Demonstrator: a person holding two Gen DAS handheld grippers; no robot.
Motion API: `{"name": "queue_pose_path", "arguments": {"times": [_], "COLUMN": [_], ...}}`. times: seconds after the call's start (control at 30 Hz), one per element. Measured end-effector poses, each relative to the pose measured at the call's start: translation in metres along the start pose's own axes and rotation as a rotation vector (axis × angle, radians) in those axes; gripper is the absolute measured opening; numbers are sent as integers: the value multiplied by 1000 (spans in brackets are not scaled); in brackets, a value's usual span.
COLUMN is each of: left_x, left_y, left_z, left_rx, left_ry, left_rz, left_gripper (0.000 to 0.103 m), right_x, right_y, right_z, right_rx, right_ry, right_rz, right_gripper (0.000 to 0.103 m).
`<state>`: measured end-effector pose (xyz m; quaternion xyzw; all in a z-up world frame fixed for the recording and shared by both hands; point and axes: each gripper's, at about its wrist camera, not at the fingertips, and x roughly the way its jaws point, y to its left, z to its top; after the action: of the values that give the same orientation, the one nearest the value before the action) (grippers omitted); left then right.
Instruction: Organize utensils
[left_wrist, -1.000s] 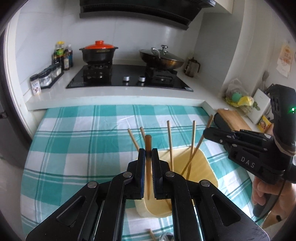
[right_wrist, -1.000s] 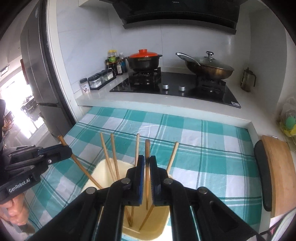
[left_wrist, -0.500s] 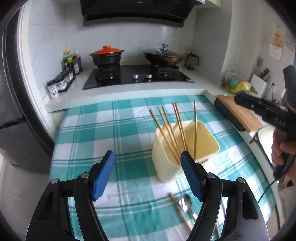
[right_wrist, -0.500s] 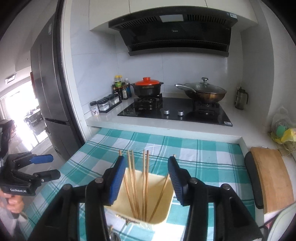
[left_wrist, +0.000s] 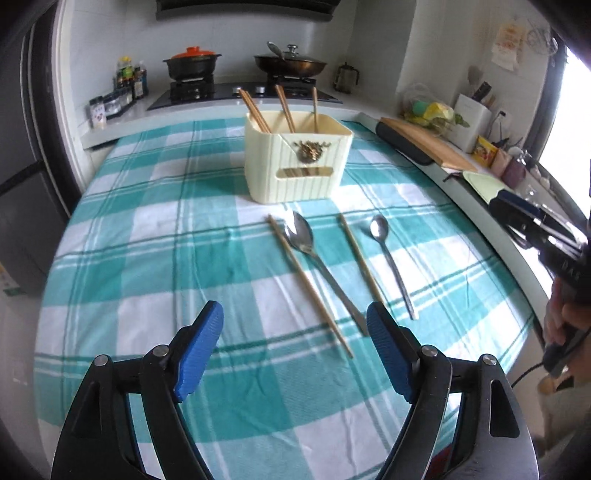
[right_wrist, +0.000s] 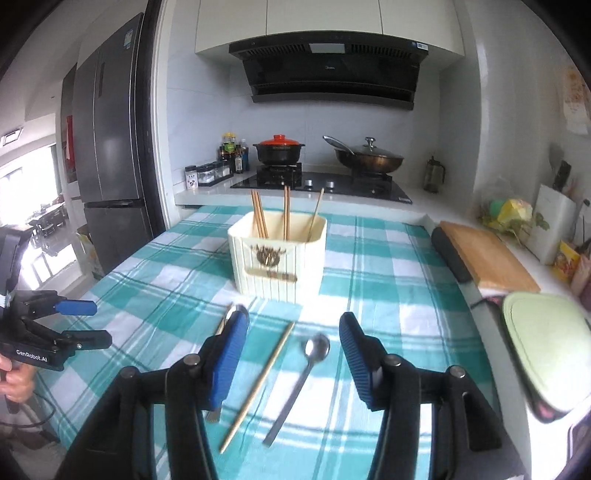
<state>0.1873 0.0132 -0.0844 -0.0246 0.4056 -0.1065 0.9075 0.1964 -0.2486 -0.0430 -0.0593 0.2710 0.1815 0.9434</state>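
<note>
A cream utensil holder (left_wrist: 297, 160) (right_wrist: 279, 258) stands on the teal checked tablecloth with several wooden chopsticks (left_wrist: 255, 109) (right_wrist: 286, 212) upright in it. In front of it lie two chopsticks (left_wrist: 308, 282) (left_wrist: 360, 258), a large spoon (left_wrist: 304, 240) and a small spoon (left_wrist: 388, 254) (right_wrist: 306, 373). My left gripper (left_wrist: 295, 339) is open and empty, low over the cloth short of the utensils. My right gripper (right_wrist: 293, 354) is open and empty above one chopstick (right_wrist: 258, 387) and the small spoon. The large spoon is mostly hidden behind the right gripper's left finger.
A stove with a red-lidded pot (right_wrist: 279, 149) and a lidded wok (right_wrist: 367, 157) is at the back. A wooden board (right_wrist: 487, 254) and a pale green lid (right_wrist: 546, 343) lie at the right counter edge. A fridge (right_wrist: 110, 147) stands to the left.
Both grippers let go of chopsticks into the holder, opened, and pulled back and down. The loose chopsticks and spoons on the cloth have come into view.
</note>
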Motion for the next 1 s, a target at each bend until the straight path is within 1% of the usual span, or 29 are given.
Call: {"name": "queue_pose_path", "arguments": {"times": [0.1,0.17,0.27,0.4,0.47,0.6,0.8,1.0], "left_x": [1,1,-2,-11,-15,-21,-20,-16], "left_y": [-20,-27,-25,-13,-9,-6,-2,-6], "left_z": [-22,-35,-44,-46,-46,-49,-52,-54], "left_rx": [43,59,32,-47,-63,-64,-75,-64], "left_ry": [-25,-40,-63,-90,-104,-128,-119,-115], "left_rz": [24,36,38,37,50,102,114,122], "left_gripper": [82,82,82,82,83,85,85,85], "right_x": [-8,-12,-24,-26,-24,-21,-21,-22], "right_y": [15,23,28,31,30,37,52,55], "right_z": [-37,-55,-69,-74,-75,-76,-79,-82], "right_rx": [-9,-5,-4,4,19,20,-35,-50], "right_ry": [10,22,12,14,17,20,15,19], "right_rz": [-42,-54,-56,-58,-48,-30,-20,-27], "right_gripper": [53,53,53,53,53,53,53,53]}}
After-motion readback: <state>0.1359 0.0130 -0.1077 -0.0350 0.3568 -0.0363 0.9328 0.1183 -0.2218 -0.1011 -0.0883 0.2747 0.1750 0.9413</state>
